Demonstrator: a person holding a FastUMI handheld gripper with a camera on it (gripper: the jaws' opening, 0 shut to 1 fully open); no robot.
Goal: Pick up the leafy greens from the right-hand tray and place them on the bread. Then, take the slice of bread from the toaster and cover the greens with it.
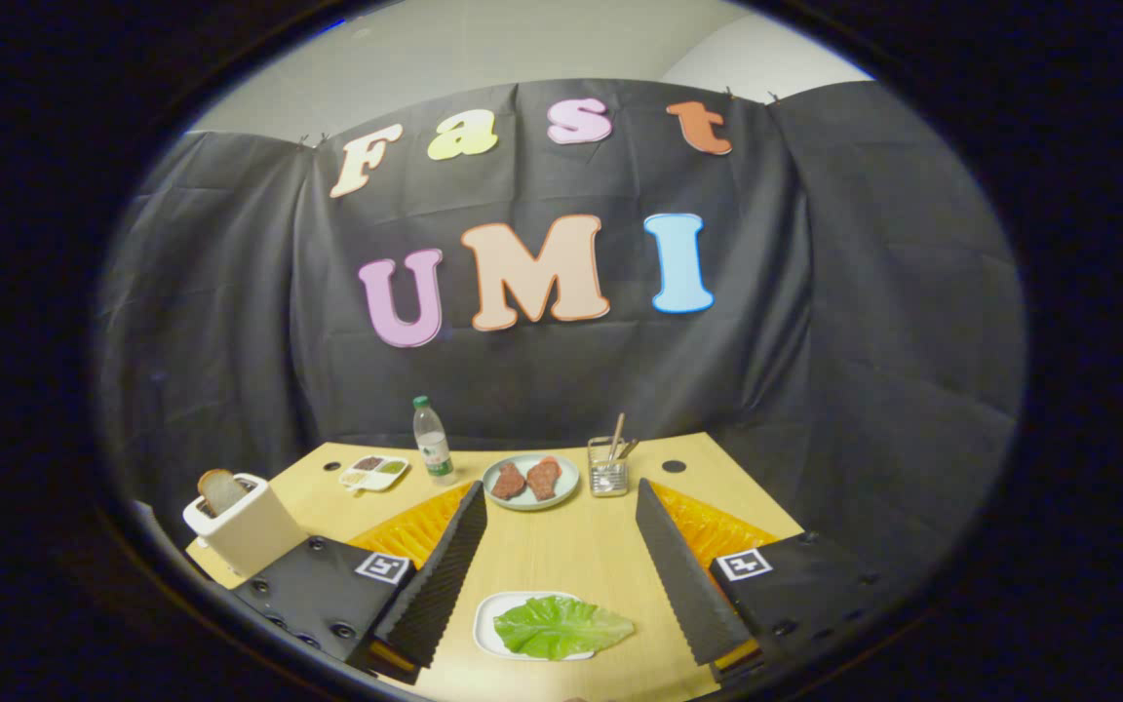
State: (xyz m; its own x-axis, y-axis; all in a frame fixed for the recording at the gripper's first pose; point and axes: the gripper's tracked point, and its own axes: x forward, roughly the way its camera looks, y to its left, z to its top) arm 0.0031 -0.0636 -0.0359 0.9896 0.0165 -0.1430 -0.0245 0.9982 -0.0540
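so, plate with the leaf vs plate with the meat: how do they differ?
The white plate lies between the open gripper fingers and carries one flat green leaf. The grey-blue plate sits beyond the fingers, beside the utensil cup, and holds two reddish-brown meat pieces. Both rest flat on the wooden table.

We see the gripper [561, 522] held above the table, its two fingers [445, 575] spread wide apart (ridged inner faces turned toward each other); nothing is clamped between them; both fingers angle forward and slightly inward.
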